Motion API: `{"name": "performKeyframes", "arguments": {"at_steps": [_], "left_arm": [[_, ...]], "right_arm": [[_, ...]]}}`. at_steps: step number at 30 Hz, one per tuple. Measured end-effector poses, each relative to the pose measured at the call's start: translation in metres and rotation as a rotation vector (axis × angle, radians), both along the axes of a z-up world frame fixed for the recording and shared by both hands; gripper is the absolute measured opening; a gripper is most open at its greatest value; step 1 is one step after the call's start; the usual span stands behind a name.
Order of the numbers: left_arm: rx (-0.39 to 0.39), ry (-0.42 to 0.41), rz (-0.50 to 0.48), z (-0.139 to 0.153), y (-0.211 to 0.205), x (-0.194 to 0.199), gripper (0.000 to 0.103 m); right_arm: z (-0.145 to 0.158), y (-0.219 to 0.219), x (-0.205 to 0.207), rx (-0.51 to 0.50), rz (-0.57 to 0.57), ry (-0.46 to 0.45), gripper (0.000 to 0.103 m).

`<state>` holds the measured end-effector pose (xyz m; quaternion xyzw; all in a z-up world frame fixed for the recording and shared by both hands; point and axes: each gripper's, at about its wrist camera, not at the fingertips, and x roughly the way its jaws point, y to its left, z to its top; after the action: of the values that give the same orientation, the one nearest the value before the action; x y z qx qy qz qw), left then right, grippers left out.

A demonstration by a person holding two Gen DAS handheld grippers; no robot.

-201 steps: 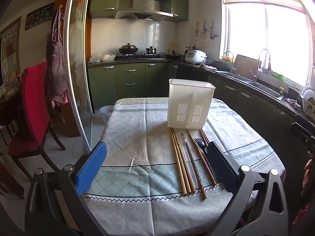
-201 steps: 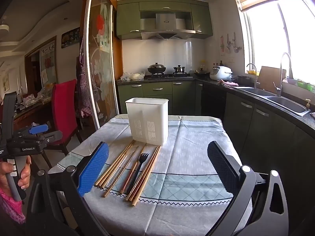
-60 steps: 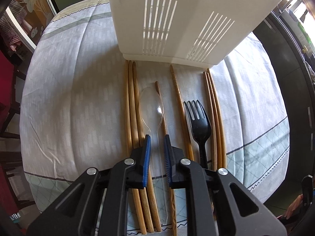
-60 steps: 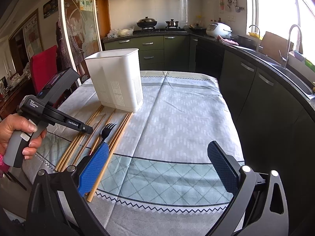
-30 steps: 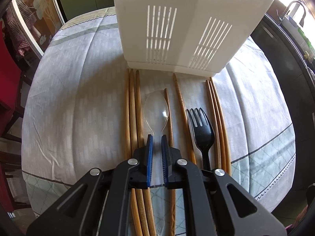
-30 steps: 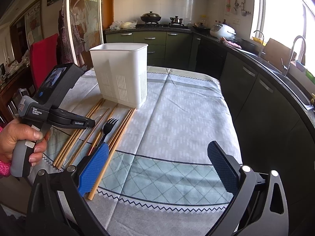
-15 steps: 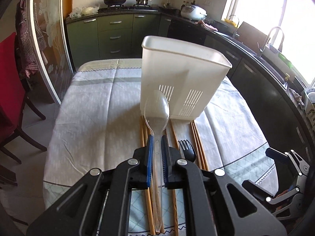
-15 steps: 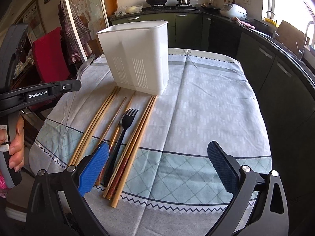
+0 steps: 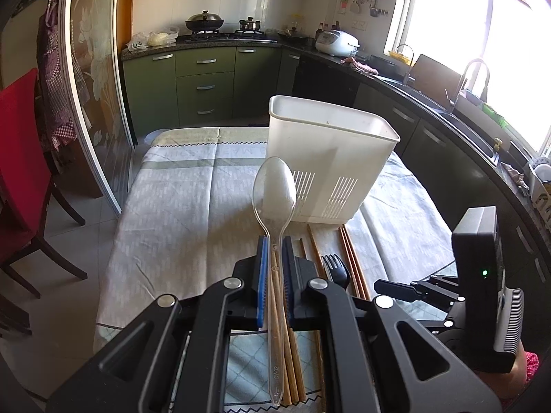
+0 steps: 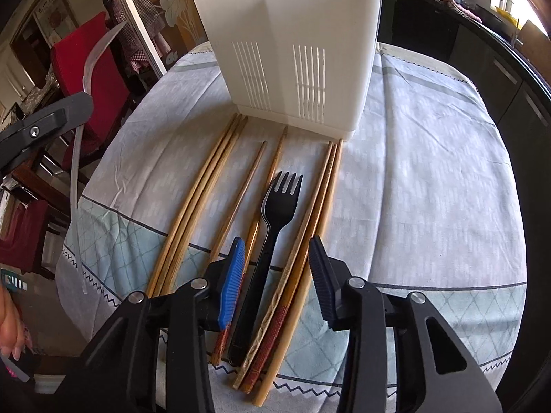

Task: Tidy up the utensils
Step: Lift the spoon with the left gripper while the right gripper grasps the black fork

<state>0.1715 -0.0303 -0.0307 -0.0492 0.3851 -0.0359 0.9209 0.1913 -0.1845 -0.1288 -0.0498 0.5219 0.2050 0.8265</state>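
Note:
My left gripper (image 9: 274,247) is shut on the handle of a clear plastic spoon (image 9: 274,186), held in the air with its bowl up, in front of the white slotted caddy (image 9: 330,158). In the right wrist view my right gripper (image 10: 276,251) hangs low over the table and its jaws are closing. The handle of the black fork (image 10: 279,203) and the brown chopsticks (image 10: 310,220) to its right lie between the pads, which do not press on them. More chopsticks (image 10: 203,186) lie to the left. The caddy (image 10: 292,41) stands just behind them.
A pale patterned tablecloth (image 10: 430,172) covers the table, whose front edge is right under my grippers. A red chair (image 9: 17,137) stands at the left. Dark green kitchen cabinets (image 9: 206,79) and a counter with a sink (image 9: 465,110) run behind and to the right.
The left gripper has lifted the clear spoon off the table and tilted up. The right gripper has come down and left over the fork, and its jaws have narrowed.

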Motion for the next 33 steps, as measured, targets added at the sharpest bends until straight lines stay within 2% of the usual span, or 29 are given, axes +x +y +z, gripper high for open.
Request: {"name": "performKeyframes", "arguments": {"at_steps": [4, 8, 14, 21, 27, 31, 33], "left_arm": [[0.001, 0.008, -0.010, -0.003, 0.000, 0.001, 0.008], [-0.002, 0.012, -0.017, -0.005, -0.001, 0.003, 0.008], [-0.006, -0.013, -0.014, 0.000, 0.001, 0.001, 0.008], [-0.032, -0.116, 0.003, 0.035, 0.006, 0.002, 0.008], [-0.043, -0.199, 0.013, 0.066, 0.005, 0.010, 0.008], [-0.039, -0.246, 0.010, 0.079, -0.004, 0.024, 0.008], [-0.042, -0.272, 0.011, 0.086, -0.008, 0.032, 0.008]], "right_arm": [[-0.010, 0.000, 0.006, 0.010, -0.009, 0.027, 0.035], [-0.014, 0.005, 0.011, 0.008, -0.012, 0.031, 0.022], [-0.023, 0.018, 0.014, -0.013, -0.009, 0.050, 0.021], [-0.025, 0.024, 0.019, -0.025, -0.035, 0.037, 0.021], [-0.025, 0.020, 0.015, 0.003, -0.054, 0.029, 0.021], [-0.030, 0.023, 0.017, -0.019, -0.049, 0.030, 0.021], [-0.031, 0.028, 0.016, -0.044, -0.047, 0.003, 0.020]]}}
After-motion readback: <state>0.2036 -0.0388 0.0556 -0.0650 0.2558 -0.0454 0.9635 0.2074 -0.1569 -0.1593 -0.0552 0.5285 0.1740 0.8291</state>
